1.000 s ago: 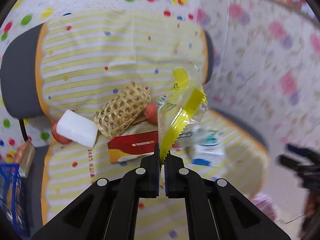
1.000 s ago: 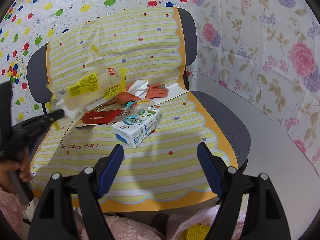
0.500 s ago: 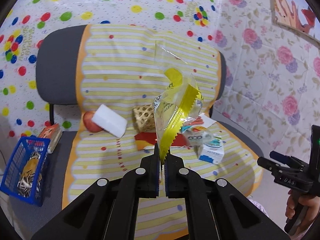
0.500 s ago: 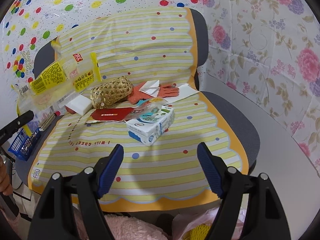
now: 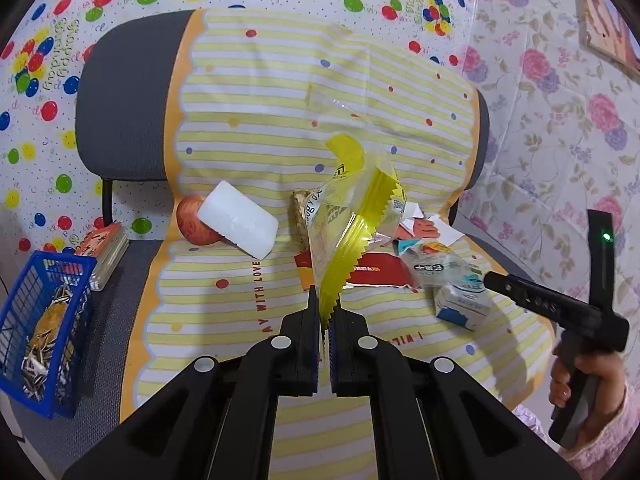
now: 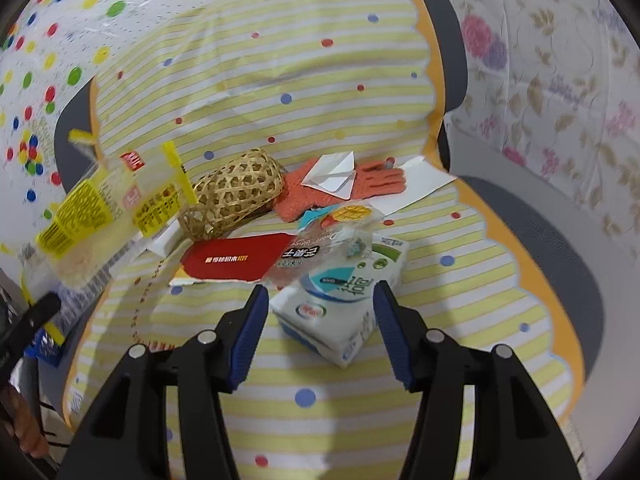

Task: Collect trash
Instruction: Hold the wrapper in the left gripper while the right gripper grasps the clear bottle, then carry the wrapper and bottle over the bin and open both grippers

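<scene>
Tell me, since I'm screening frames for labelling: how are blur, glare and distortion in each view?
Left wrist: sharp; fisheye bends the chair back; clear yellow wrapper catches slight sheen. Right wrist: softer, milk carton readable, wrapper edge hazy, corners vignetted black.

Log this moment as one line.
left gripper: shut on wrapper | right gripper: open, at carton | bin: left

Bright even indoor light; soft shadows; strong fisheye warp, dark corners.
</scene>
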A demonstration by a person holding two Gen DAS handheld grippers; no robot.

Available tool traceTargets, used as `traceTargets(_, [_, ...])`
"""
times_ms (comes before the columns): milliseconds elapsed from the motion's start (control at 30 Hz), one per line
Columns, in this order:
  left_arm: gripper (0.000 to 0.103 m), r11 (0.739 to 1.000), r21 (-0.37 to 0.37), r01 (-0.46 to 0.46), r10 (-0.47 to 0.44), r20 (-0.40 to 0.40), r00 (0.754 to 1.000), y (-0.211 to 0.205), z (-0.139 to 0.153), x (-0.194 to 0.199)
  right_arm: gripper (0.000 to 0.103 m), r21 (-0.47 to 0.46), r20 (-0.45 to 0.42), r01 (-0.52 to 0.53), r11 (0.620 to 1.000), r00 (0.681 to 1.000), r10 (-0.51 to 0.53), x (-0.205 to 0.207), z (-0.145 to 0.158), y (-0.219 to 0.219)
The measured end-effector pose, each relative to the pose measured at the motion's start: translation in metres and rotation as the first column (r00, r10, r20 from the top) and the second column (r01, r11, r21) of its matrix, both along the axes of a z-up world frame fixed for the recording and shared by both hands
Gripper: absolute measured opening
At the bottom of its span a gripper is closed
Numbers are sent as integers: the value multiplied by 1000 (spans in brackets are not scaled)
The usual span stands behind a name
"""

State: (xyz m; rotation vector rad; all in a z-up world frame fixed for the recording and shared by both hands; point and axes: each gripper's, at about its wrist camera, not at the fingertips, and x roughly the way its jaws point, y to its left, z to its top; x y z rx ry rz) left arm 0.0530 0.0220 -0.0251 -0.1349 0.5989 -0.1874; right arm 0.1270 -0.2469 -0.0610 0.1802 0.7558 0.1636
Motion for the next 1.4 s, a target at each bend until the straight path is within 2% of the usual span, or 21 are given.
traceTargets(167, [4,1000,0,5,-5,-15,1000,-2,-7,11,53,76,-56,26,997,998,-22,26,-19,-7])
traceTargets(233, [4,1000,-2,11,-11,-18,1000,-4,-9,14,44,100,-68,32,994,997,-25,33,-24,-8])
traceTargets(367, [4,1000,-4,16,-16,-25,1000,-6,-11,18,35,136,-86,57,989,995,-46,46,-32,-8])
traceTargets(433, [4,1000,-4,15,-15,-25,1000,-7,-10,17,19,151,-94,80,985,993,-66,51,-33,-9])
traceTargets(500, [4,1000,-4,15,-15,-21,1000,-7,-8,14,10,152,-63,77,985,996,-68,49,-23,-8])
traceTargets(633, [4,1000,-15,18,-18,4,1000,-6,4,2,10,63,97,-21,998,995,14,13,25,9])
traceTargets(800, [4,999,-29,33,-32,40,999,-11,21,-19,10,-46,180,-67,997,981,75,-41,61,19])
traceTargets(933, [4,998,-37,59,-57,47,997,-17,25,-39,10,-72,181,-63,995,981,75,-75,68,13])
traceTargets(1133, [4,992,-53,114,-112,28,993,-29,21,-64,10,-92,145,-42,995,988,55,-119,62,5])
traceTargets(1267, [4,988,-58,143,-142,19,990,-39,18,-79,10,-117,152,2,993,988,16,-149,63,-4])
traceTargets(1400, [4,976,-48,211,-210,23,977,-61,14,-97,10,-151,151,55,987,988,-32,-176,61,-19])
